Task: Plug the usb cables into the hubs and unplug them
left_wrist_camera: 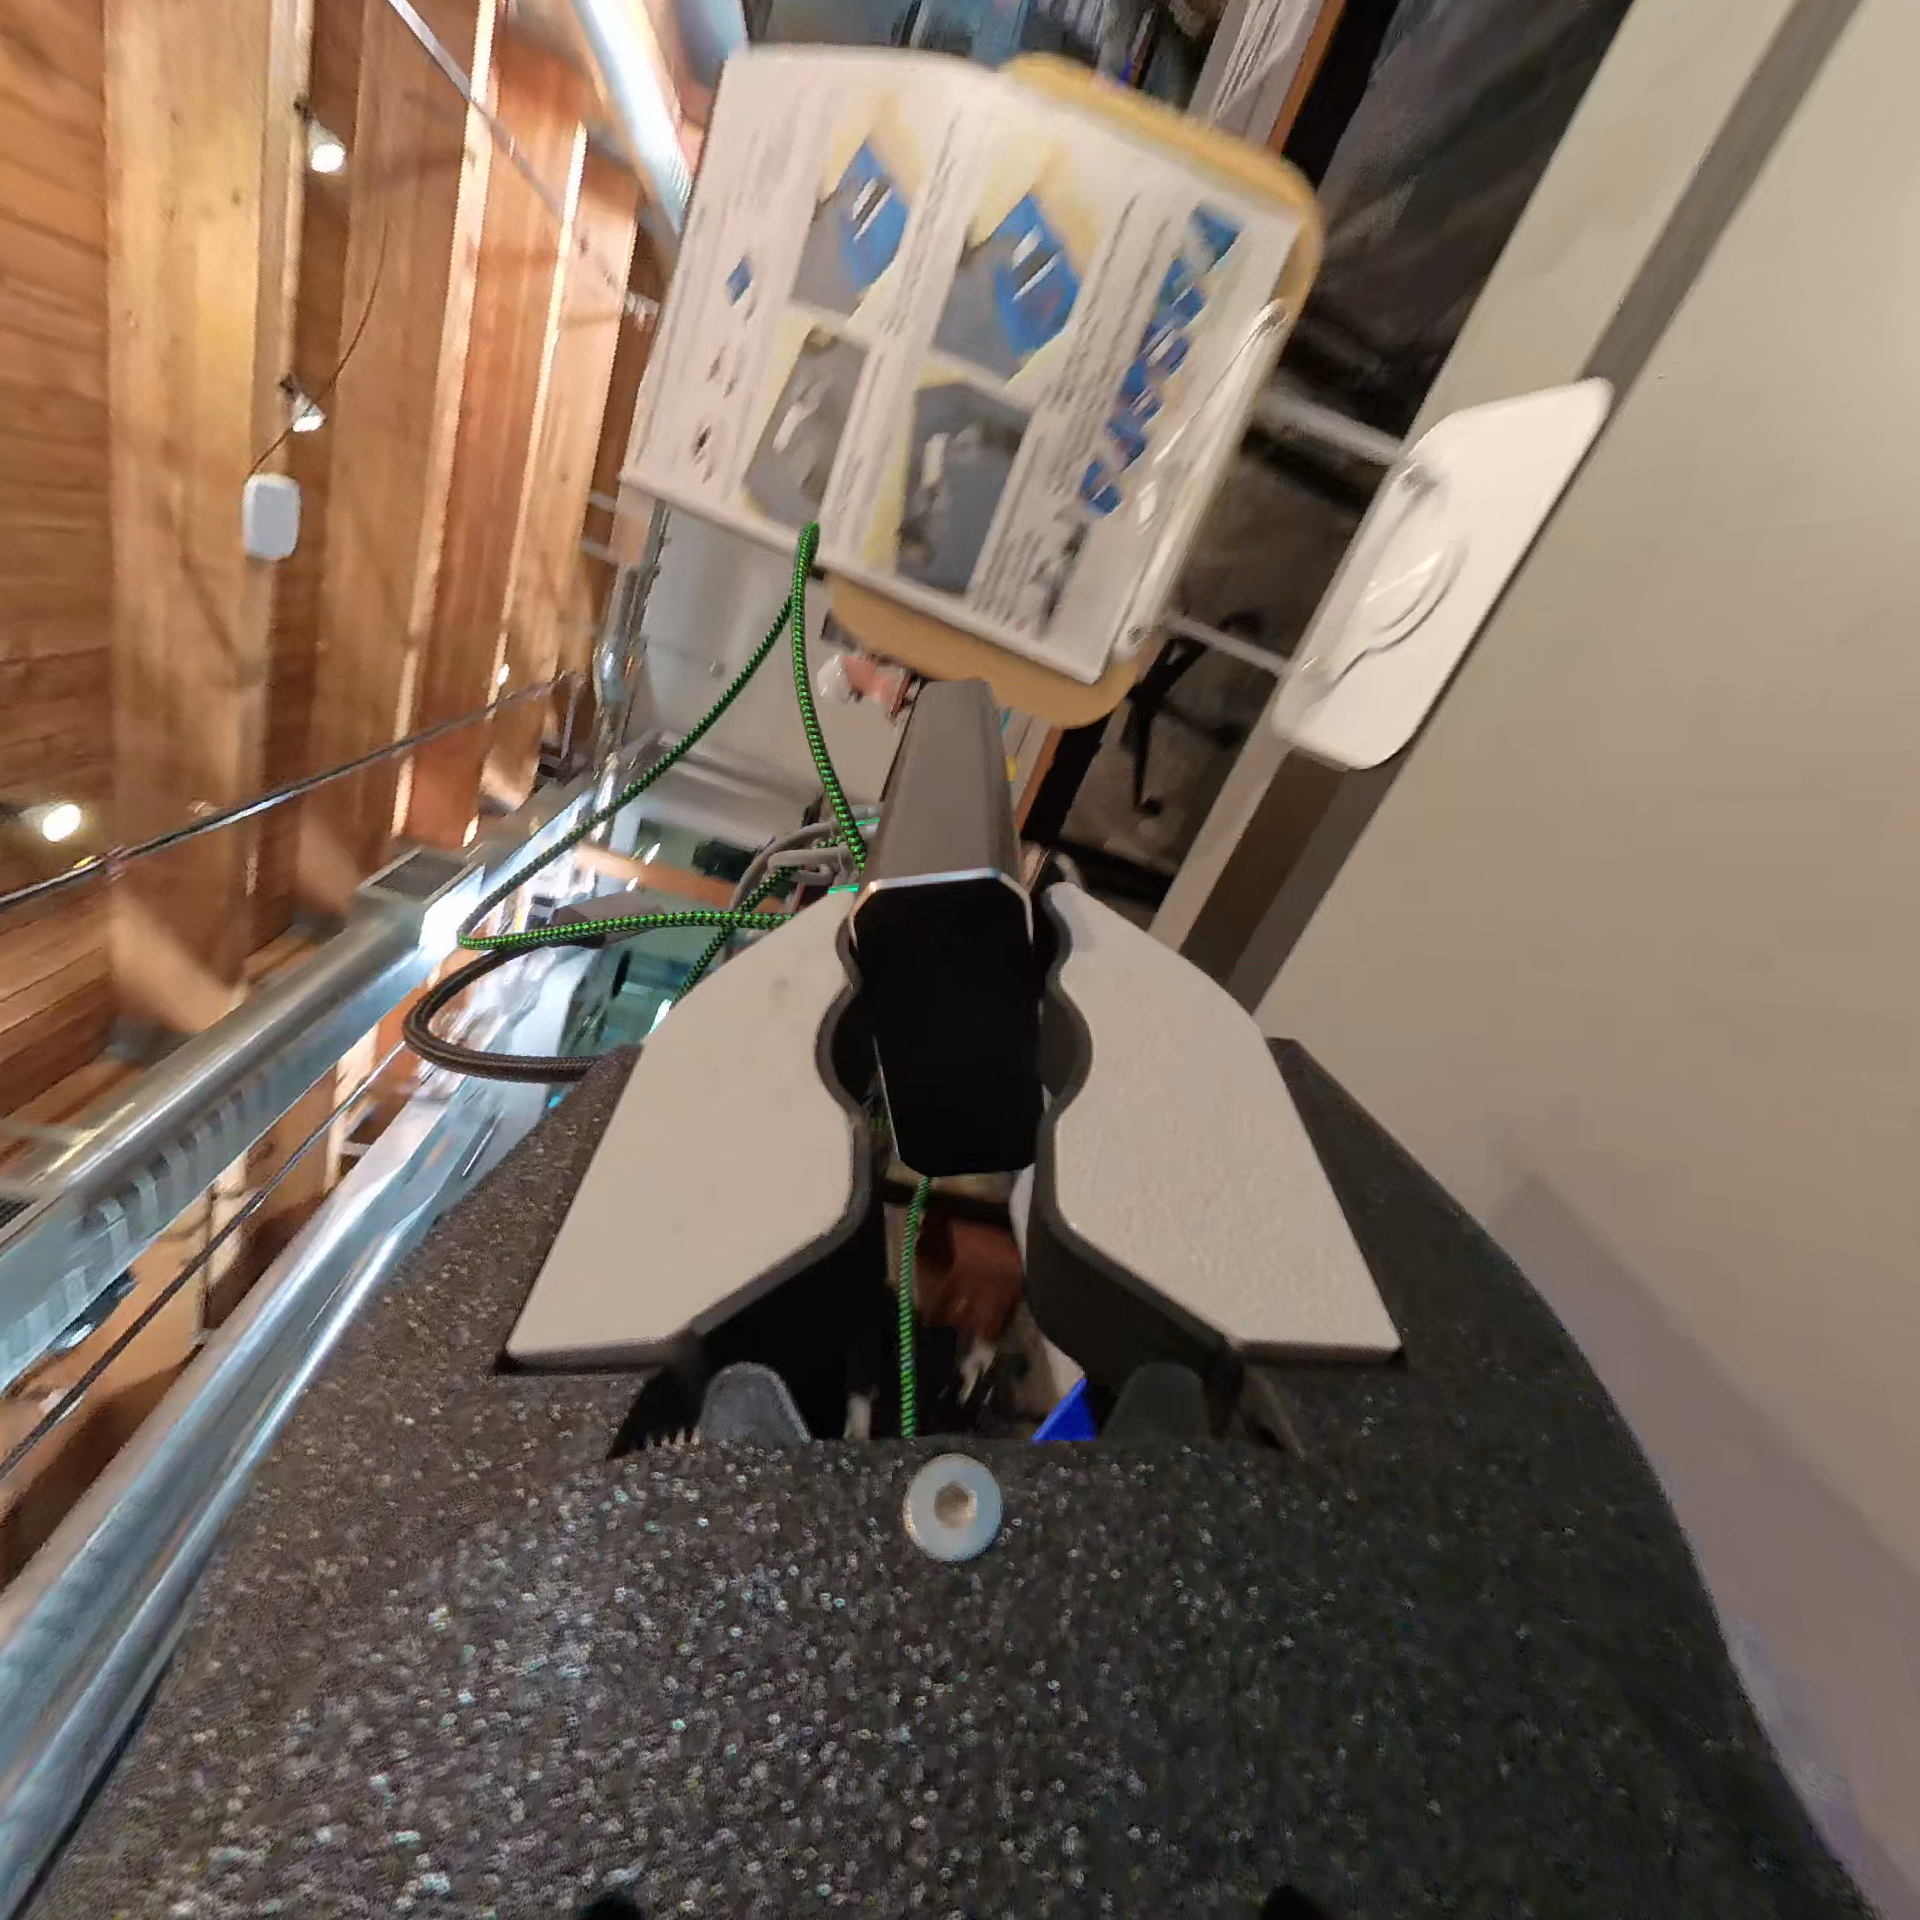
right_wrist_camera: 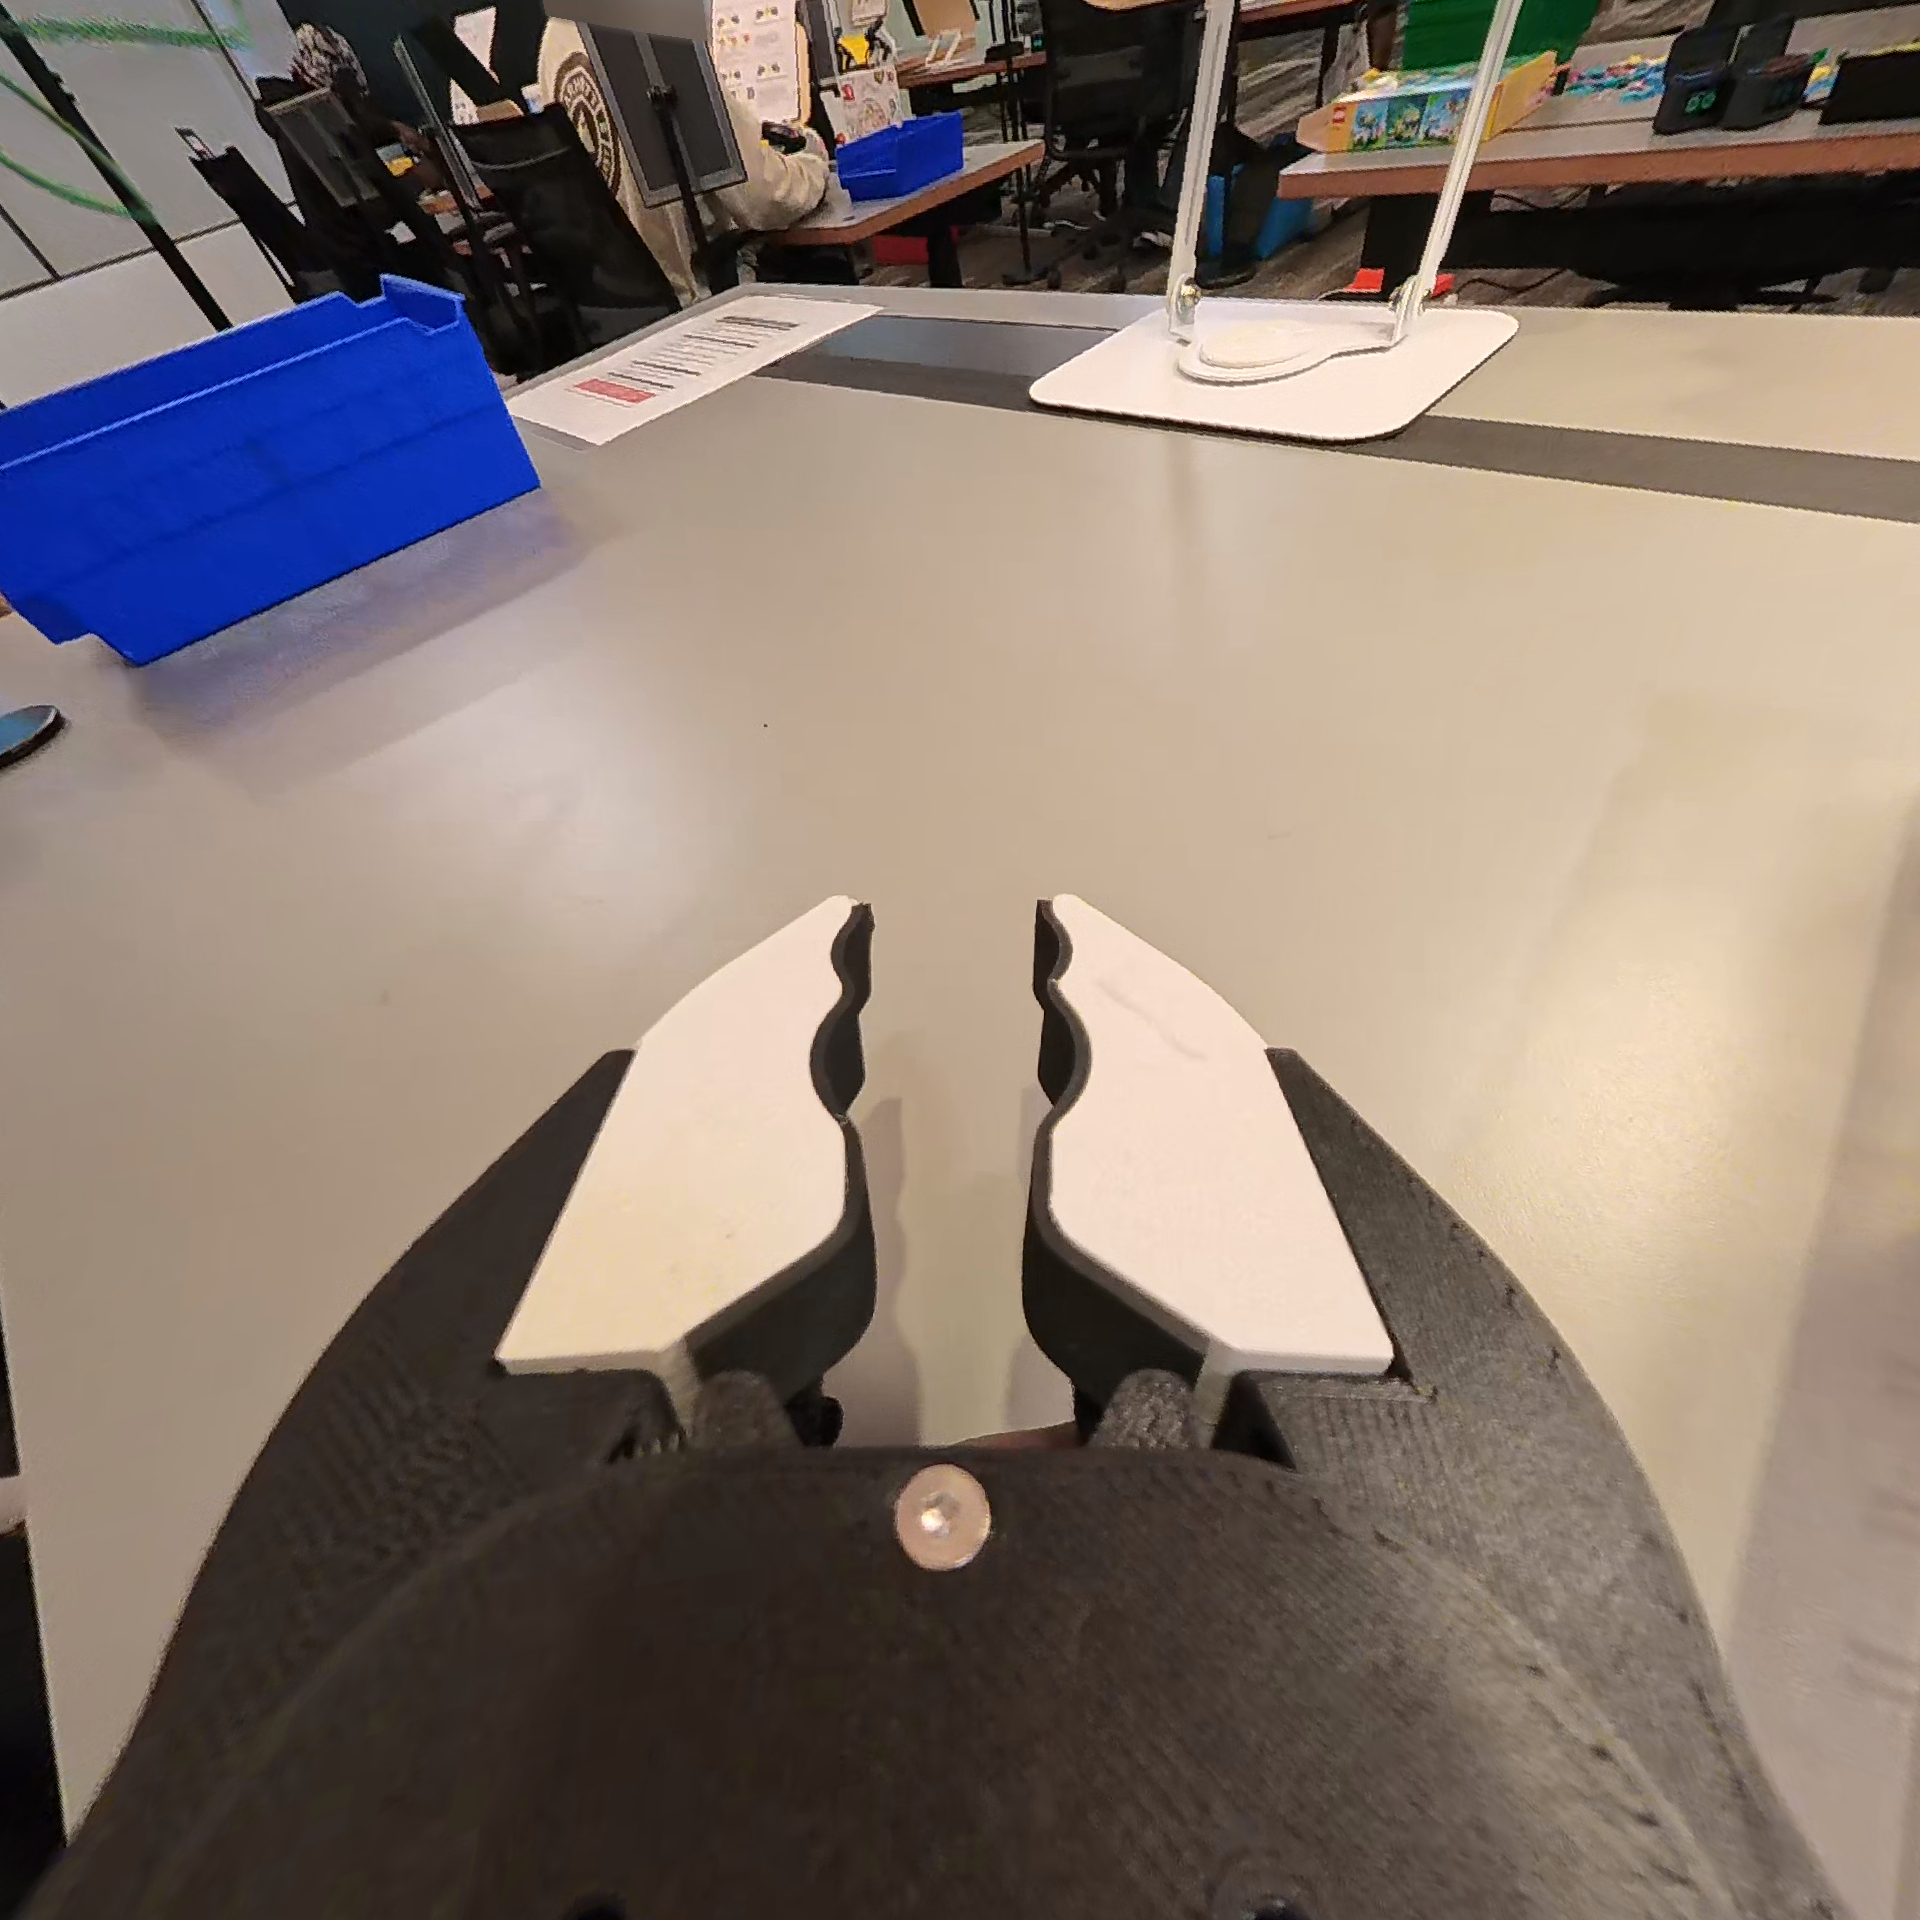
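Note:
In the left wrist view my left gripper (left_wrist_camera: 943, 914) is shut on a long black USB hub (left_wrist_camera: 948, 831), held up in the air with the view rolled on its side. Green-and-black braided cables (left_wrist_camera: 810, 717) and a thicker dark braided cable (left_wrist_camera: 488, 1049) hang from the hub's left side. In the right wrist view my right gripper (right_wrist_camera: 954, 914) is open and empty, low over the grey table (right_wrist_camera: 1039, 675). A blurred stretch of green cable (right_wrist_camera: 73, 197) crosses the top left corner of that view.
A blue plastic bin (right_wrist_camera: 249, 468) stands on the table at the left, a printed sheet (right_wrist_camera: 696, 358) behind it. A white stand base (right_wrist_camera: 1278, 369) sits at the back right and also shows in the left wrist view (left_wrist_camera: 1444, 571), holding a printed card (left_wrist_camera: 966, 364). People sit at desks beyond. Tip to tip, the grippers are about 45 centimetres apart.

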### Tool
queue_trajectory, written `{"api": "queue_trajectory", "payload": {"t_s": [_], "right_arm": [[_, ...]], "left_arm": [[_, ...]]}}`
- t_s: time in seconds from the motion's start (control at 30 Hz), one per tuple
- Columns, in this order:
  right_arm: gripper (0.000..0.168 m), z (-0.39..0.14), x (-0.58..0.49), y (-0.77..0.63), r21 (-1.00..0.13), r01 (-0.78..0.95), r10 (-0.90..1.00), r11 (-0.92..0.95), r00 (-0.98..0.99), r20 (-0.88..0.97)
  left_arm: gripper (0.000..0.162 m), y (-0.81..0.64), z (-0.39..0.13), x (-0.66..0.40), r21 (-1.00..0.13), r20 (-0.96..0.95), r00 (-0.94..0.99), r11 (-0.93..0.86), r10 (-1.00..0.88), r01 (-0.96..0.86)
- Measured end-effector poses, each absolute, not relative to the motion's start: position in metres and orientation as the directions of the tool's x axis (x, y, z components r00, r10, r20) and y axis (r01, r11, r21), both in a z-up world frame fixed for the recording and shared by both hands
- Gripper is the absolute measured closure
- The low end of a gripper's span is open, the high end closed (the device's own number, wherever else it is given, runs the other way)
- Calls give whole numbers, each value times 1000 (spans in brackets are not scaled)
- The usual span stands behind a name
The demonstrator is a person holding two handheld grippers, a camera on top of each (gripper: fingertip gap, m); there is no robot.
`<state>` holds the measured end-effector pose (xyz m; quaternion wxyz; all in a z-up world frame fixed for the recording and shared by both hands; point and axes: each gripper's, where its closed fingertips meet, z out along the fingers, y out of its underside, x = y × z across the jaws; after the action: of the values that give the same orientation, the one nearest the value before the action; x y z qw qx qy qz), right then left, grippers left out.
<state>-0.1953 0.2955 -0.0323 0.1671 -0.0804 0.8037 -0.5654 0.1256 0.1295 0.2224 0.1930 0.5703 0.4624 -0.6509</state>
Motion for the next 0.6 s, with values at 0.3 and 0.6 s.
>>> {"api": "queue_trajectory", "payload": {"t_s": [0.3,0.6], "right_arm": [[140,-32,-197,295,-934,80,-314,348,-929,-197],[140,-32,-197,295,-931,85,-320,354,-925,-206]], "left_arm": [[134,157,90,27,-392,-904,-151,-639,399,661],[134,204,-21,-22,-315,-903,57,-745,426,588]]}}
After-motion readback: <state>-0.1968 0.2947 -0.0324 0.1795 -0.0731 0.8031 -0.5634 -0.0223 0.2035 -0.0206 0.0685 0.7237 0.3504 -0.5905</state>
